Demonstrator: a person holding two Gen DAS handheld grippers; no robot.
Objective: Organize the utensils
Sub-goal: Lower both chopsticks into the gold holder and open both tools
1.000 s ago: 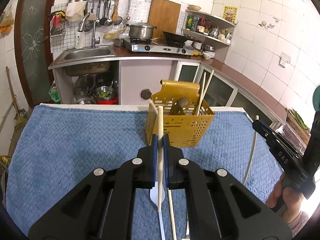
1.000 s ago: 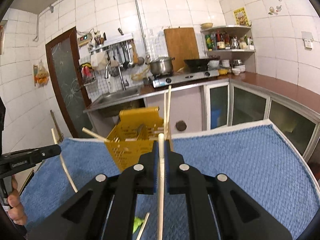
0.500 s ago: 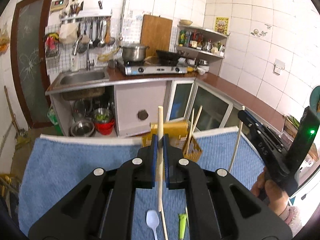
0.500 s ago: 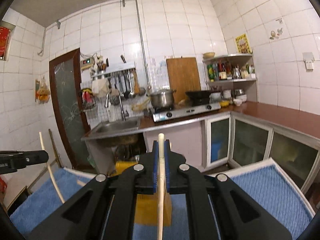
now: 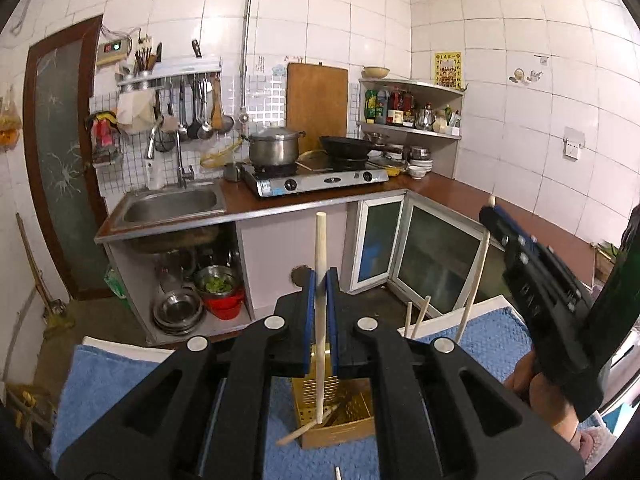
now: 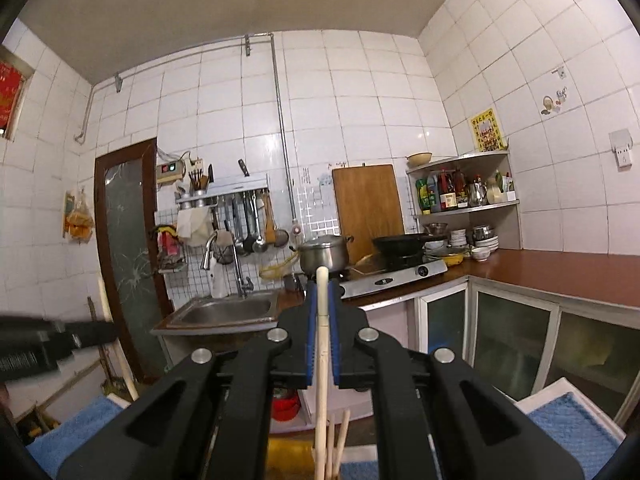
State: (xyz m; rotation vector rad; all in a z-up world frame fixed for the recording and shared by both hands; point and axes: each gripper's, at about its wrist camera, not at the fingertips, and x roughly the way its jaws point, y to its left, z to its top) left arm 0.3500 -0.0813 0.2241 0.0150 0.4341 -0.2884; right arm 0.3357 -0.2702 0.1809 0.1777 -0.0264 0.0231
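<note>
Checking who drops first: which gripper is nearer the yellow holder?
Left, as far as I can tell. The left gripper hangs right above the yellow holder, its chopstick tip reaching inside. The right gripper sits higher, off to the right.

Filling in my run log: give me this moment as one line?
left gripper: shut on chopstick | right gripper: shut on second chopstick | both above yellow holder | holder: on blue towel

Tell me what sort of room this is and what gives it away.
A home kitchen, most likely: a stainless steel sink set in a brown countertop, a steel lidded pot on a two-burner gas stove, and a corner shelf of sauce bottles against white tiled walls.
</note>
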